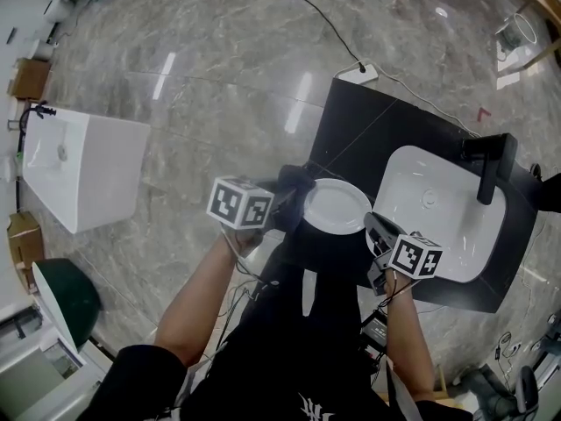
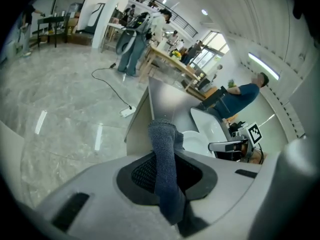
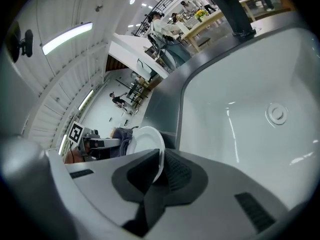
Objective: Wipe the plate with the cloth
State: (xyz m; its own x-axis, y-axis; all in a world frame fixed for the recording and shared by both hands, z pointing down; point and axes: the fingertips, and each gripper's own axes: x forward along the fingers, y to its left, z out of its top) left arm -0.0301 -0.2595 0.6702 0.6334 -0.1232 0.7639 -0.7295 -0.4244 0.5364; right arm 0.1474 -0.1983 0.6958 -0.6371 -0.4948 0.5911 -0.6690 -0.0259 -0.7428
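Your right tool clamps the rim of the white plate at centre frame, at the lower-left edge of the dark surface, just beside the white sink. Your left tool pinches the grey cloth by the plate's left rim. Open marble floor fills the frame's left and top.

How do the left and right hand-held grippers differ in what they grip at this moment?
The left hand-held gripper is shut on a dark grey cloth; the right hand-held gripper is shut on the rim of the white plate. The cloth sticks out past the left one's jaws; the plate sits edge-on in the right one's. Shared: both hold something.
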